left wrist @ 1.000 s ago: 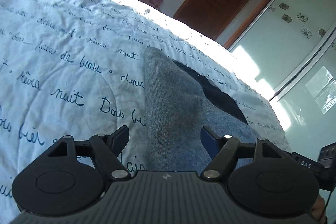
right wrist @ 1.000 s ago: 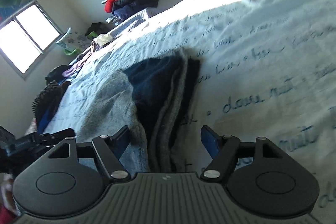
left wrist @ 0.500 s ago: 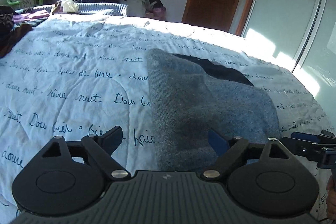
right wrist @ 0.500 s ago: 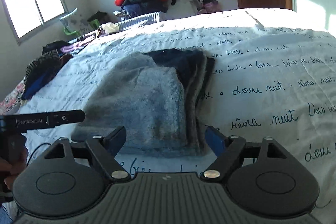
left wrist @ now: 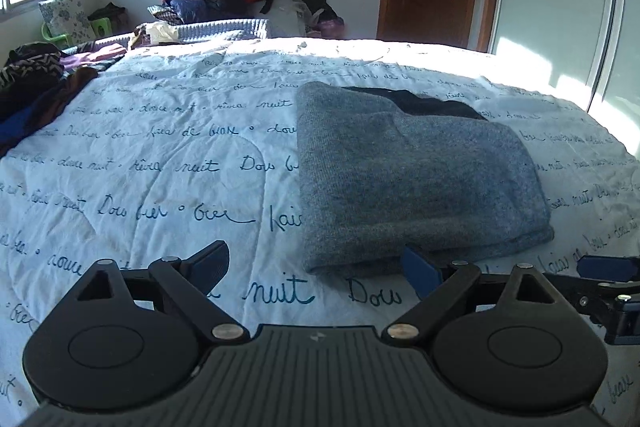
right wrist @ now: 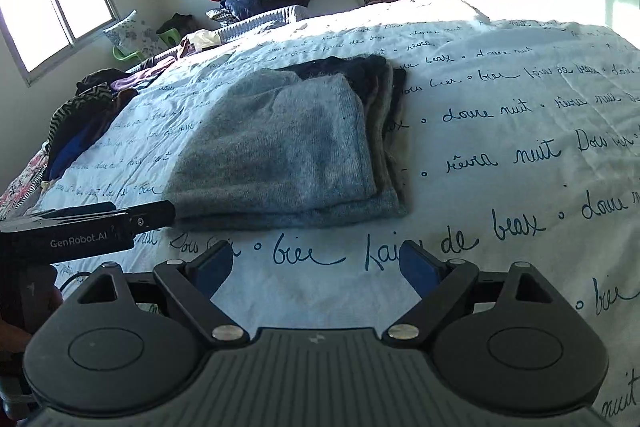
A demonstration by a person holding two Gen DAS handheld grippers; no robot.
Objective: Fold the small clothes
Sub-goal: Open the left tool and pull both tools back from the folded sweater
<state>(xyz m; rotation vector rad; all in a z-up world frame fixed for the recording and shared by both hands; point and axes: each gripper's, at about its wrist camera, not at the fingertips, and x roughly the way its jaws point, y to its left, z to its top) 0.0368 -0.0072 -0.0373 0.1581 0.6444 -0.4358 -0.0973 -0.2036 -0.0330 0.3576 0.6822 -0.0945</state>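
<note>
We draw both the left gripper (left wrist: 316,263) and right gripper (right wrist: 316,263) back off the folded sweater (left wrist: 416,179), jaws just opening wider, empty.

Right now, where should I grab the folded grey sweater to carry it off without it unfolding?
Probably take the folded grey sweater by its stacked layered edge on the right in the right wrist view, coming in low from that side with the right gripper, so all the layers get pinched together.
</note>
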